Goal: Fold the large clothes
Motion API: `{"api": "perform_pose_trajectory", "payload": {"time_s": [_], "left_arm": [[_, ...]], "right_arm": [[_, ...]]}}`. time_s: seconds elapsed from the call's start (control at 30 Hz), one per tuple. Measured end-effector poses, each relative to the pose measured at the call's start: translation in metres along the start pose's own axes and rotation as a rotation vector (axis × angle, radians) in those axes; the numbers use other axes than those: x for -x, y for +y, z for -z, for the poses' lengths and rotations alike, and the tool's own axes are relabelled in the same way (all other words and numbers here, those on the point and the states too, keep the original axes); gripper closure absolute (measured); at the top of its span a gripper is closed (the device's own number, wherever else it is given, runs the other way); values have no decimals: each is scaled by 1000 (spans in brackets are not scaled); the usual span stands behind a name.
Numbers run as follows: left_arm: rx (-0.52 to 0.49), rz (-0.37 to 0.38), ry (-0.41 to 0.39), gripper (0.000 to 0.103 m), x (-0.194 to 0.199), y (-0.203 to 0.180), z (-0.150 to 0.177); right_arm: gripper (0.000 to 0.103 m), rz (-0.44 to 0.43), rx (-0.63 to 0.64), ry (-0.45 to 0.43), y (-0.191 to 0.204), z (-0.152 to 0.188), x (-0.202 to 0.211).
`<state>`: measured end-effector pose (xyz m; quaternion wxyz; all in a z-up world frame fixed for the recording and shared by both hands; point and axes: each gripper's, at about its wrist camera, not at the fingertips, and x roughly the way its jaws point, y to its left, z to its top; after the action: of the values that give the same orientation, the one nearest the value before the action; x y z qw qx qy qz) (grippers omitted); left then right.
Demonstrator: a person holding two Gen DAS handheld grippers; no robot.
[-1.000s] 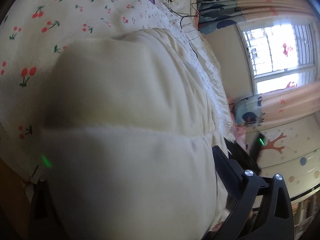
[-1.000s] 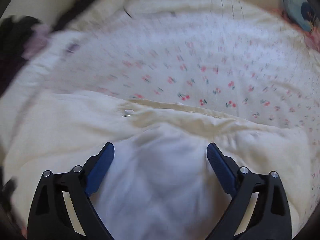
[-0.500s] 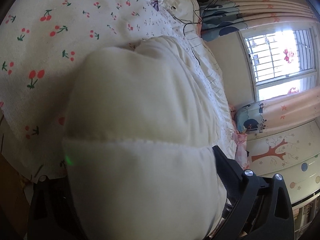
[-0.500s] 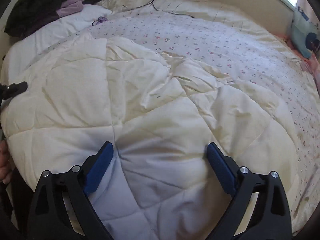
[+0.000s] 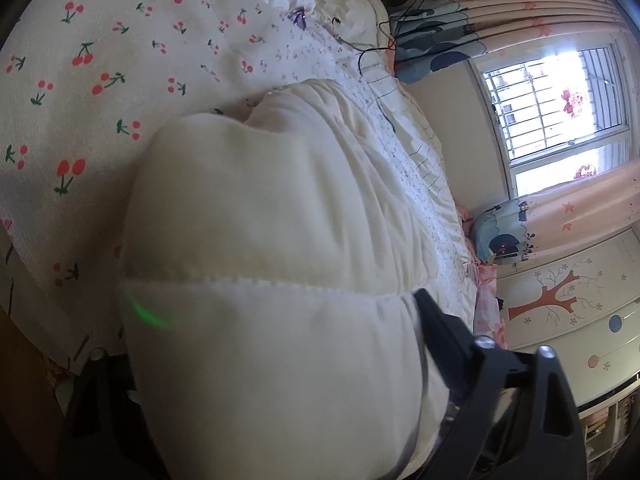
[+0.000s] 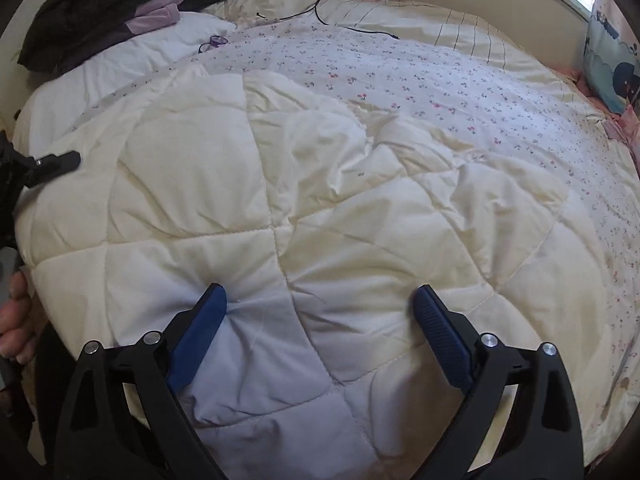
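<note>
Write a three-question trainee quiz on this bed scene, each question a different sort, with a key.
1. True or false: the cream quilt lies between the fingers of the right gripper.
2. Which pattern is on the bed sheet? A stripes only, B red cherries, C blue stars.
3. Fill in: the dark clothes are piled at the far ____ corner in the right wrist view.

Key: 1 true; 2 B; 3 left.

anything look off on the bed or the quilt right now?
Mostly no. The cream quilted comforter lies folded but rumpled, its far edge running askew across the cherry-print sheet. A black cable trails loose over the bed, and dark clothes are heaped on the pillow. No spills or tears visible.
</note>
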<state>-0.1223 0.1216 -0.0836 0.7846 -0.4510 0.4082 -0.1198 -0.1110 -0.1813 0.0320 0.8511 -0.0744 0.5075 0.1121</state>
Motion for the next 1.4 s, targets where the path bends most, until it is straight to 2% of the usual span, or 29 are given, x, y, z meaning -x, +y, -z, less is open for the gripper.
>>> {"api": "perform_pose_trajectory", "payload": {"time_s": [0.07,0.13,0.17,0.33,0.53,0.67,0.77,0.83,0.87,0.9,1.03,1.13,1.2,1.27,1.33,1.4], "left_arm": [[-20,-15,-14,27,2,-4,1],[-41,-33,-16,32,2,-7,1],[-52,-41,-17,34,2,-9,1],[-123,-45,-59,47,11,-31,6],[-267,-12,-121,50,28,-87,16],[-419,5,-133,50,29,-142,32],[-541,20,-126,50,22,-186,50],[-626,40,-121,50,16,-216,64],[-654,51,-110,50,12,-226,71],[-683,59,-99,50,8,-236,77],[-799,119,-34,50,-23,-273,113],[-889,168,53,50,-62,-299,154],[-949,171,124,50,-88,-309,182],[-1044,145,224,50,-123,-315,217],[-1161,97,252,50,-143,-317,250],[-1282,41,240,49,-150,-318,275]], "right_arm": [[11,-19,-2,-23,-3,-2,-1],[11,-42,-39,-96,-6,3,14],[11,-46,-41,-105,-7,3,14],[8,-24,-6,-77,0,13,-9],[8,-3,3,-85,1,13,-11],[8,-12,-1,-90,1,15,-11],[8,-72,-20,-79,-10,14,-6],[9,-188,-101,-91,-33,15,7],[9,-266,-171,-127,-53,19,21],[9,-299,-214,-151,-69,22,31],[9,-472,-491,-282,-176,52,75],[9,-645,-675,-351,-242,77,86],[9,-735,-779,-385,-287,92,91],[8,-799,-830,-395,-315,96,92],[7,-847,-837,-384,-329,93,91],[7,-789,-797,-325,-332,82,89]]}}
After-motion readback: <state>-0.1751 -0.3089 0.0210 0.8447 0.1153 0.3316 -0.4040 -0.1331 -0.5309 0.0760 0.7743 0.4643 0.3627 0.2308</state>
